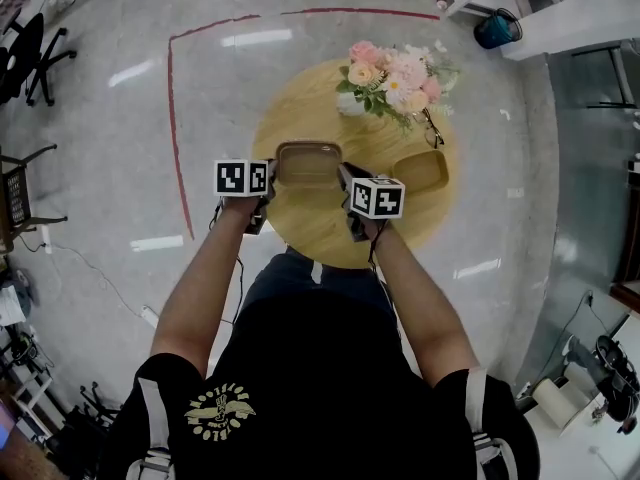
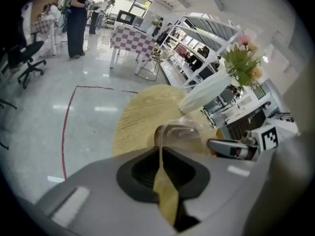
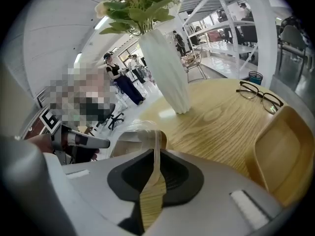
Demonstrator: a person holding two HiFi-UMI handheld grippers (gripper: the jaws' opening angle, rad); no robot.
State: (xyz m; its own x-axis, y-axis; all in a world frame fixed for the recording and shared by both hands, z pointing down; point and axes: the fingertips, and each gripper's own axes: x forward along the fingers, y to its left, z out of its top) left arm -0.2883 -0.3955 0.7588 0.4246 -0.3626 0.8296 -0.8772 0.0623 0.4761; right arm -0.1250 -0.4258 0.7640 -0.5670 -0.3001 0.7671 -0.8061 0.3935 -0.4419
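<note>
A rectangular tan box with a clear plastic lid (image 1: 308, 163) sits on the near half of the round wooden table (image 1: 300, 230). My left gripper (image 1: 270, 176) is shut on the lid's left rim. In the left gripper view, the thin clear edge (image 2: 178, 131) runs up between the shut jaws of that gripper (image 2: 160, 151). My right gripper (image 1: 343, 180) is shut on the lid's right rim; the clear edge (image 3: 140, 132) shows in the right gripper view, pinched by the gripper (image 3: 155, 156). Each gripper sees the other across the box.
A white vase (image 1: 350, 103) of pink flowers (image 1: 395, 76) stands at the table's far side. An open tan tray (image 1: 420, 171) lies right of the box, with eyeglasses (image 1: 432, 128) behind it. A red line (image 1: 172, 98) marks the floor. Office chairs (image 1: 35, 53) stand far left.
</note>
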